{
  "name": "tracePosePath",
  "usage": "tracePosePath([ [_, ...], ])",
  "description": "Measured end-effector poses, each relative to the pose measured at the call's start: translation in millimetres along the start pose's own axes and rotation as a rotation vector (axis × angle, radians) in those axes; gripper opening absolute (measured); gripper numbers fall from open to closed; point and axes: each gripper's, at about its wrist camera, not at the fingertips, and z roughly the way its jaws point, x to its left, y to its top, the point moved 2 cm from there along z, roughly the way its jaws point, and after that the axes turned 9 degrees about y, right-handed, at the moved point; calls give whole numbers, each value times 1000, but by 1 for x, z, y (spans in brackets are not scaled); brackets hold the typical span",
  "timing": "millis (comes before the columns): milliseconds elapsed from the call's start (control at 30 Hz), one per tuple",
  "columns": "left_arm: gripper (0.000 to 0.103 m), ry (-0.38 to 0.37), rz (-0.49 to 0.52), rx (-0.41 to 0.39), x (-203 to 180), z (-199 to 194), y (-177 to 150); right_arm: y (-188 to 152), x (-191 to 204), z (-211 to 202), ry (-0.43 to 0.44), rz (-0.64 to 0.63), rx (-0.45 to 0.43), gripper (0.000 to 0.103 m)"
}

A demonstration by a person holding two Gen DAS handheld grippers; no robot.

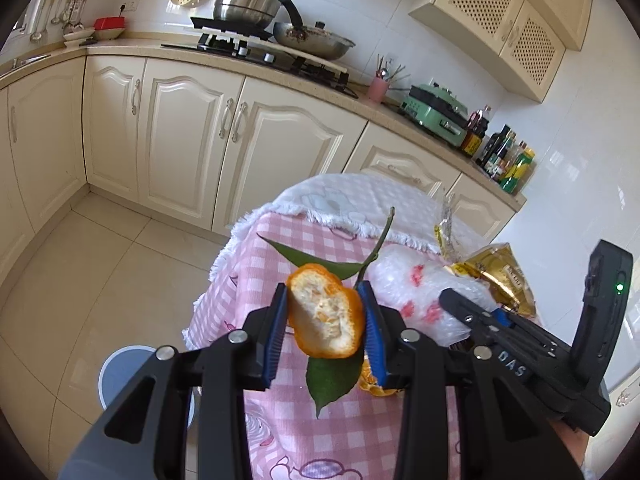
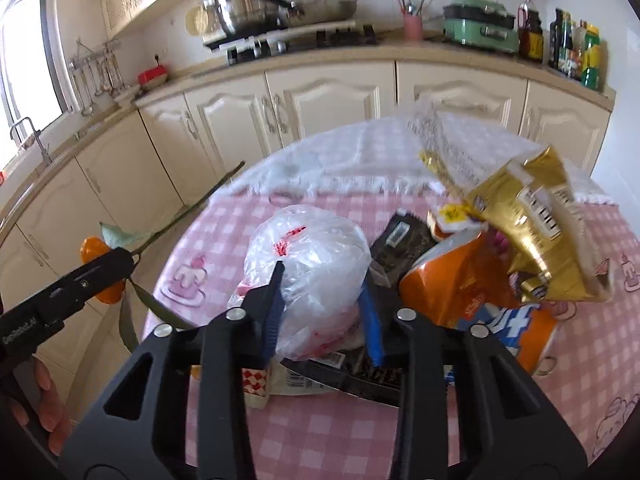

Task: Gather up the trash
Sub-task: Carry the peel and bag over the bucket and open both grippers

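In the left wrist view my left gripper [image 1: 325, 314] is shut on a piece of orange peel [image 1: 326, 320] with green leaves and a stem, held above the table's left edge. My right gripper [image 2: 322, 280] has its blue pads pressed on both sides of a crumpled clear plastic bag [image 2: 308, 256] with red print, which lies on the pink checked tablecloth [image 2: 320, 432]. The right wrist view shows the left gripper [image 2: 112, 268] with the peel [image 2: 94, 250] off the table's left side. From the left wrist view the right gripper [image 1: 460, 304] sits against the bag [image 1: 408, 280].
A gold snack bag [image 2: 532, 220], an orange packet [image 2: 448, 284], a black wrapper [image 2: 400, 240] and a small checkered box [image 2: 254, 380] lie around the plastic bag. A grey-blue bin [image 1: 124, 372] stands on the floor left of the table. Cream kitchen cabinets [image 1: 192, 132] run behind.
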Motion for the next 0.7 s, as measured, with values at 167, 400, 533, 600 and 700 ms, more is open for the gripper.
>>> tracePosePath([
  [167,34,-33,-45,-59,16,-27,7,13,18,-35,-25,-37,-142,31],
  [400,34,17,-89,-126,65,-65,6,13,91,-30,117,-127,-127,31],
  [533,34,119,-123,-113,114,-69,-7,-12,148,13,217,-180,-20,31],
  [600,34,171,-161,-79,148,-65,-21,-27,172,39,253,-197,41,31],
  [700,34,241,-216,1,197,-47,-45,-66,207,95,296,-222,183,31],
])
